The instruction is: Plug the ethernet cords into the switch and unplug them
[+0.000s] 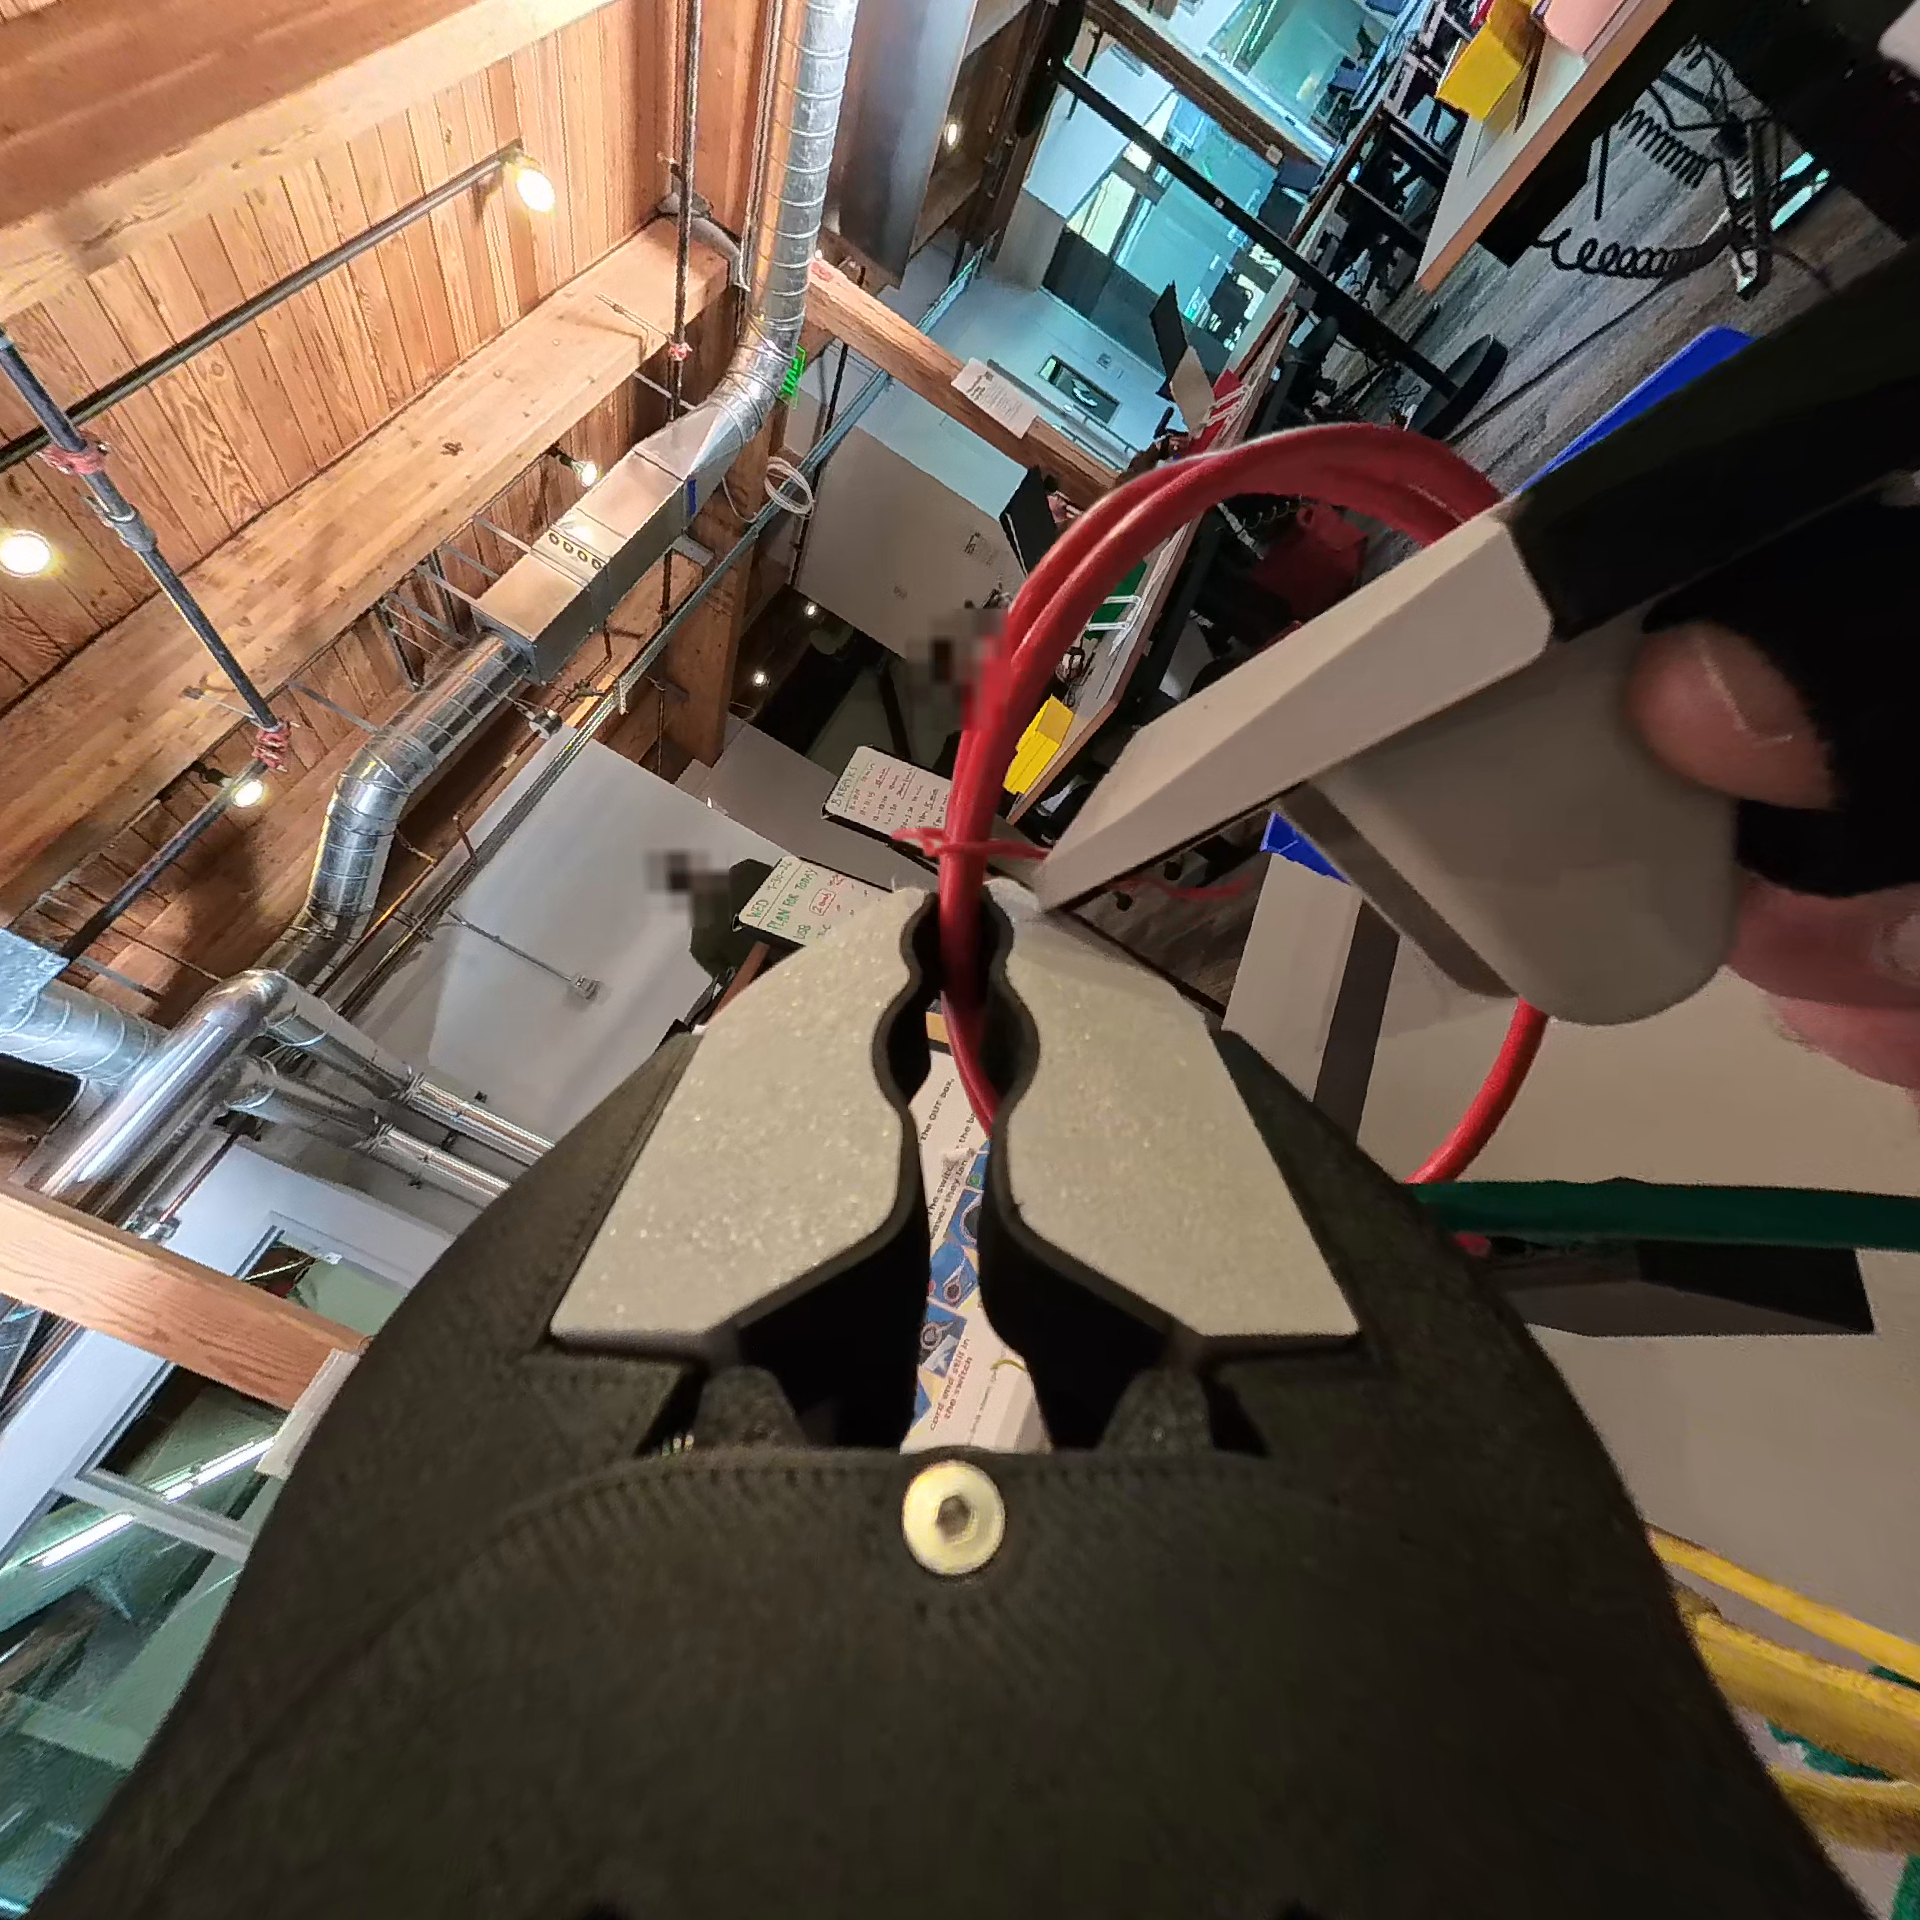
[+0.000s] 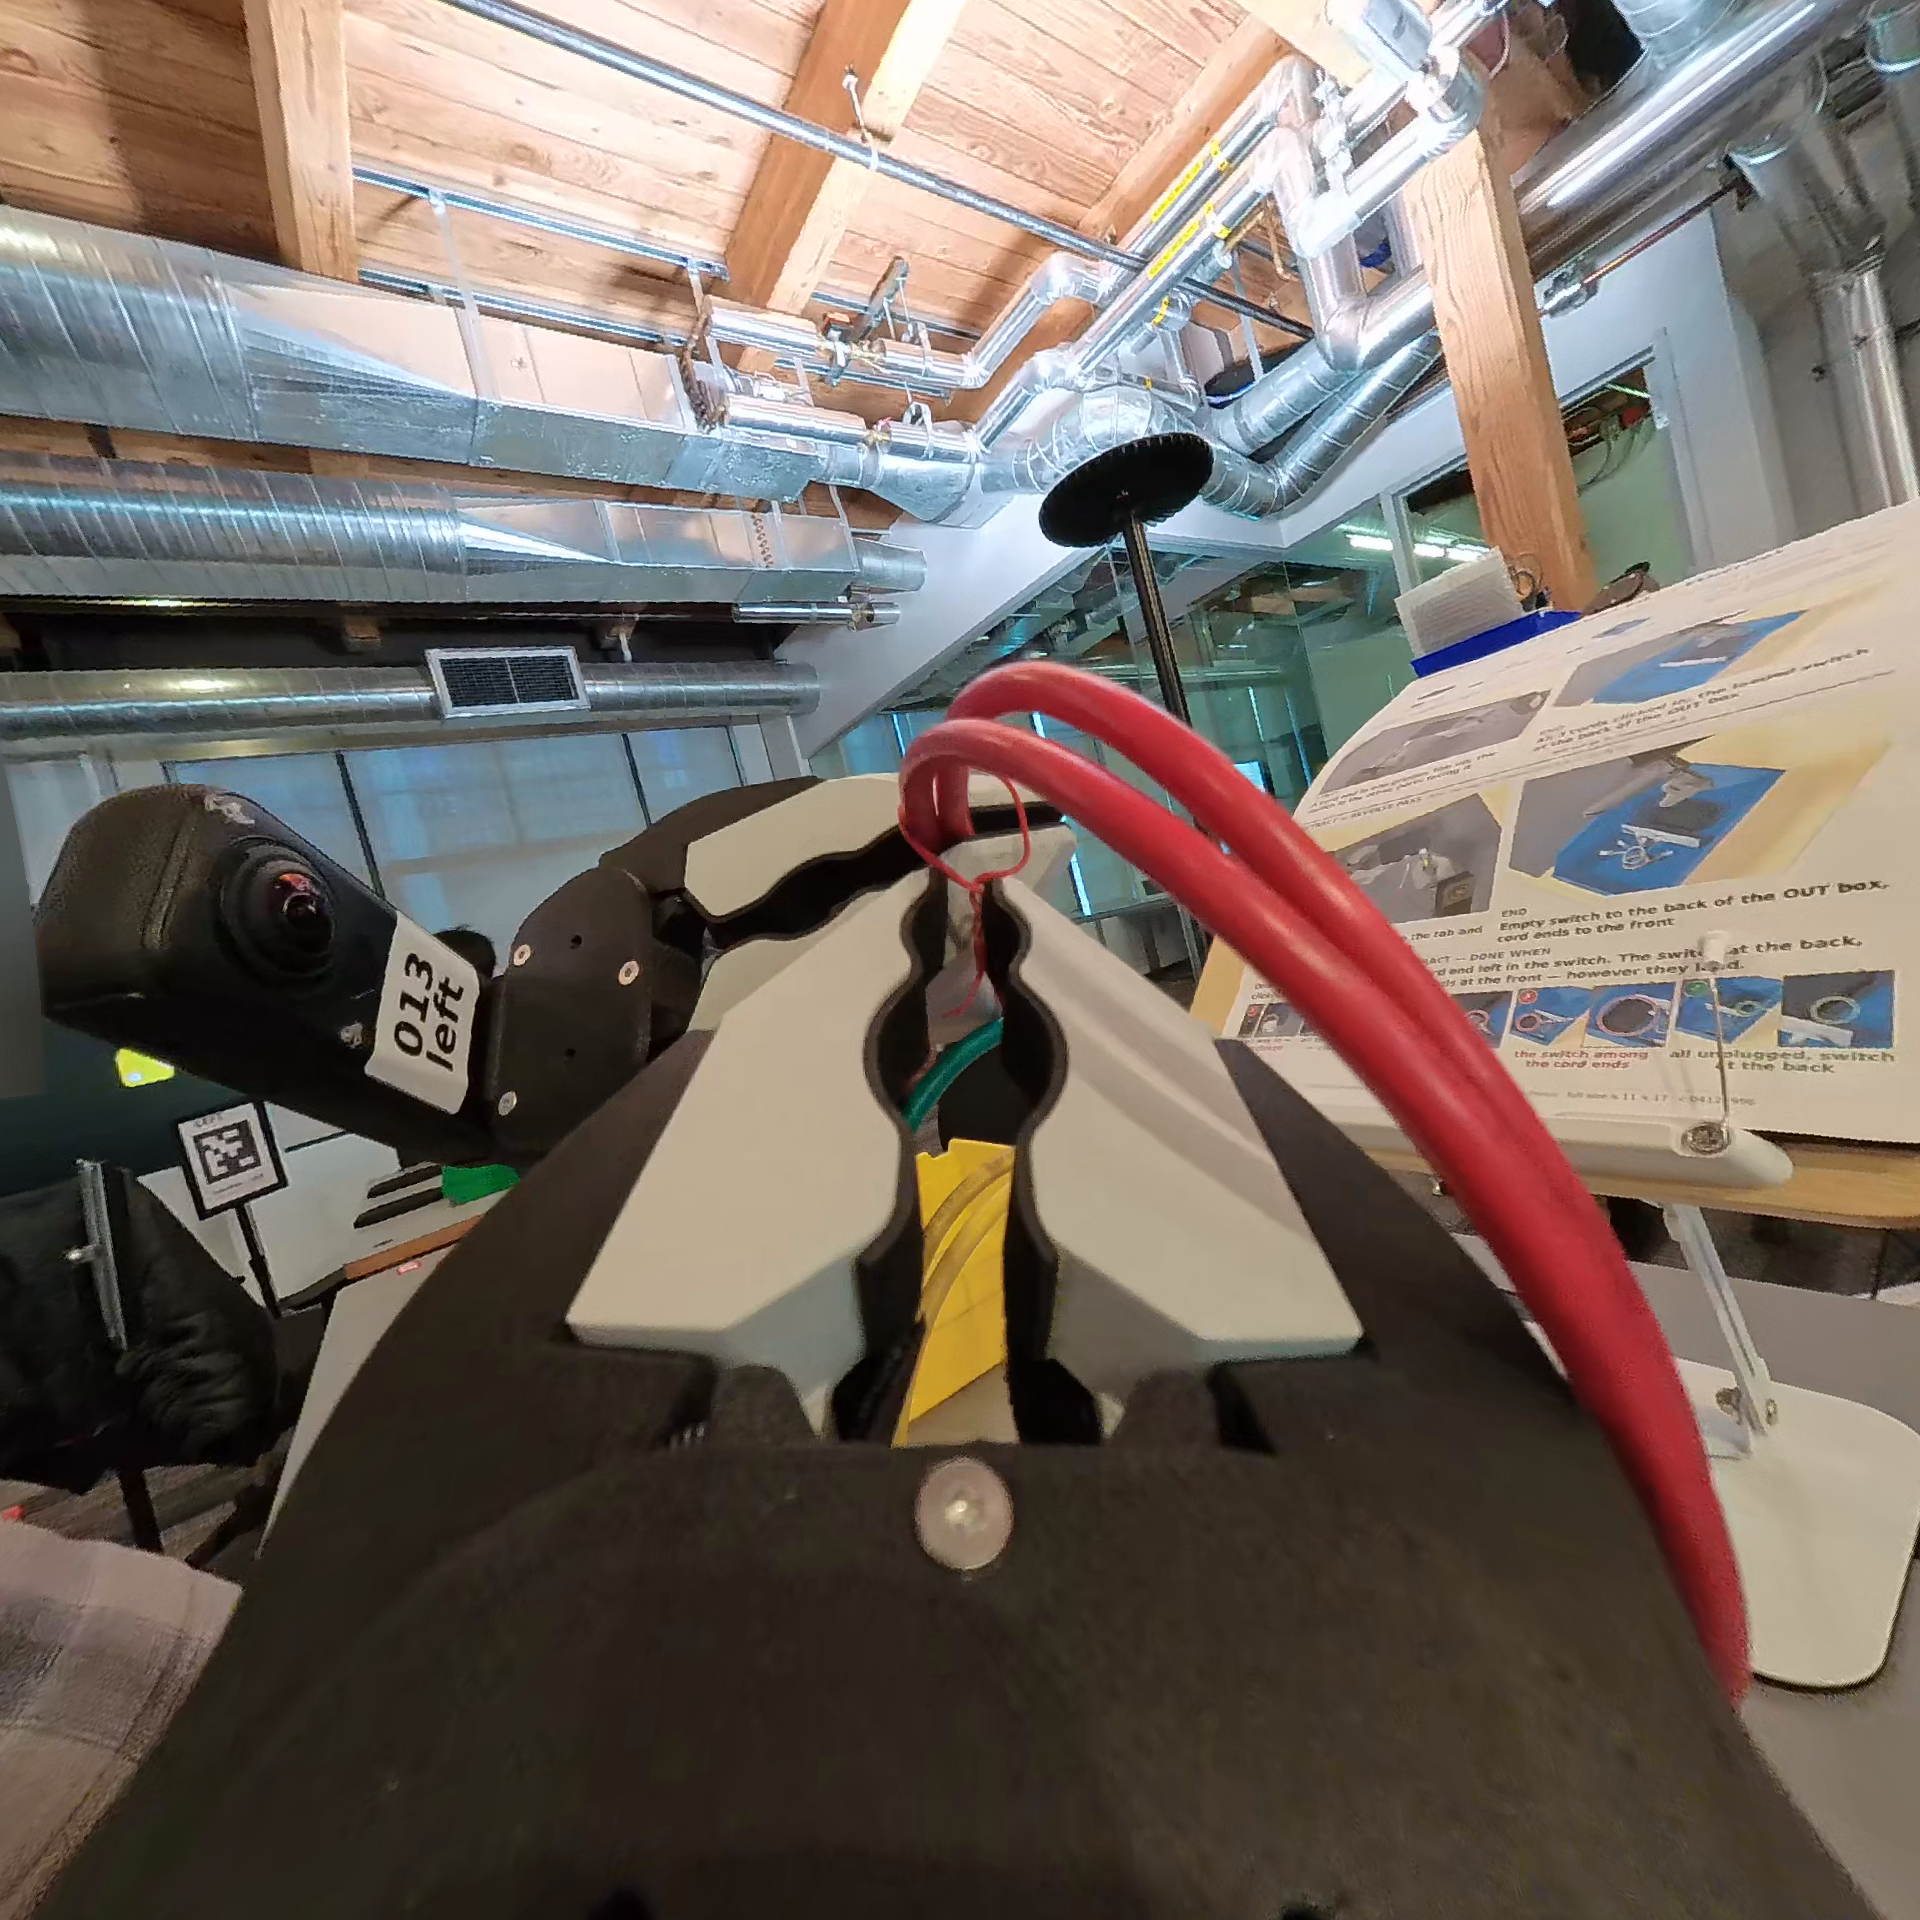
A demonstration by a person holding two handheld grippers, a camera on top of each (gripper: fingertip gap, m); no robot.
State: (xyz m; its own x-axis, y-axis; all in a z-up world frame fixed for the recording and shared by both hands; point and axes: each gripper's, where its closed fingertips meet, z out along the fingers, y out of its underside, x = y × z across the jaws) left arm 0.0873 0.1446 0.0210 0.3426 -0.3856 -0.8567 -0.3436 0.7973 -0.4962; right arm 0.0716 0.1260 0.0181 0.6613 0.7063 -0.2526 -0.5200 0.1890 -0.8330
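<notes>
A coiled red ethernet cord [image 1: 1247, 457] is bound by a thin red twist tie [image 1: 940, 844]. My left gripper [image 1: 961, 914] is shut on the coil just below the tie and holds it up in the air. In the right wrist view the red cord [image 2: 1351, 935] arcs over to the right. My right gripper [image 2: 966, 883] is shut on the twist tie [image 2: 977, 940], tip to tip with the left gripper. A green cord [image 2: 951, 1060] and a yellow cord [image 2: 966, 1247] show through the gap between the fingers. The switch is not in view.
A person's hand [image 1: 1725, 717] holds the right gripper. An instruction sheet [image 2: 1610, 883] stands on a white stand [image 2: 1818, 1507] at the right. Green [image 1: 1662, 1210] and yellow cords [image 1: 1787, 1662] lie lower right. A blue bin [image 1: 1662, 384] sits behind. My two grippers' fingertips are within a few centimetres of each other.
</notes>
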